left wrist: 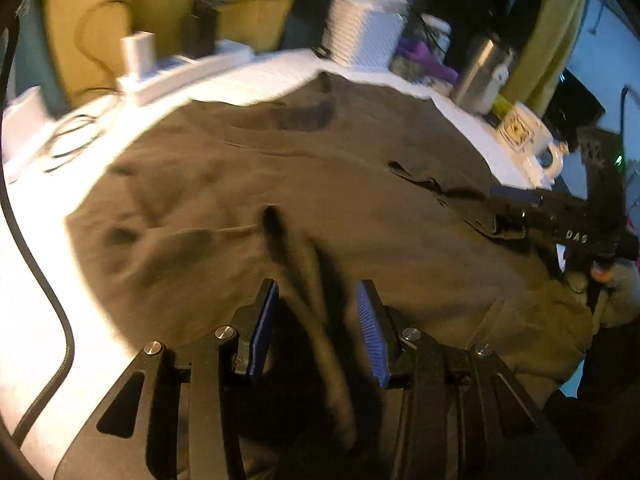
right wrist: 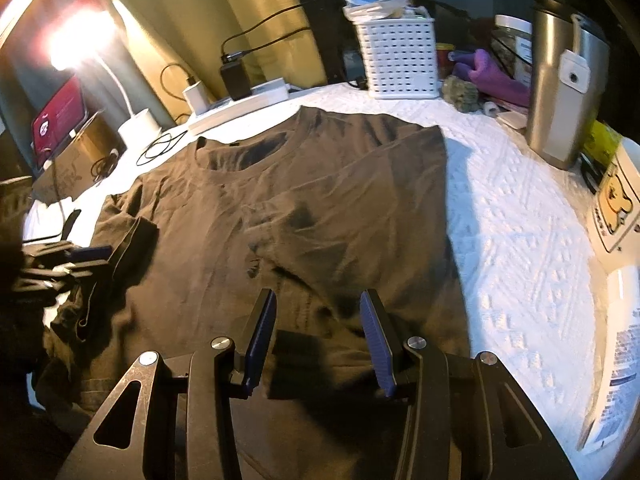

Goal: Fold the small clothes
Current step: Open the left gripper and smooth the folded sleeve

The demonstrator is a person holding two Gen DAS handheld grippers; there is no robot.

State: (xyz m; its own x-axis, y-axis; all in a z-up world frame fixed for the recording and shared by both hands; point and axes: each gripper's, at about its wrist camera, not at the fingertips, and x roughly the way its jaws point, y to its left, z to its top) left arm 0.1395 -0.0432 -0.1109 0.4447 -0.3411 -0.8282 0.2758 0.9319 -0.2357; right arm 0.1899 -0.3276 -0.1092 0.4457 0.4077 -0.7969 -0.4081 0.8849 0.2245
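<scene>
A white textured tabletop [right wrist: 520, 220] is carrying everything here, and the dark brown T-shirt [right wrist: 304, 208] is lying spread across most of it, collar [right wrist: 244, 152] pointing toward the far clutter, presumably flattened this way so its sides can be folded inward. The shirt's right edge is already sitting in a straight line against the bare white cover, which suggests that side is folded in, while the left side is bunching loosely near the edge. Behind it, a white slotted basket [right wrist: 396, 60], a steel tumbler [right wrist: 560, 92] and a power strip [right wrist: 240, 108] are standing clear of the fabric, leaving working room. The left gripper [left wrist: 318, 320] is hanging over the shirt's lower part with its jaws partly open; a dark fold of cloth is rising between the blue pads, but the blur makes it hard to say whether they are pressing it, and they look apart from it. The right gripper [right wrist: 318, 332] is hovering low over the hem area, jaws moderately open with nothing between them, likely waiting to pinch the fabric for the next fold.
</scene>
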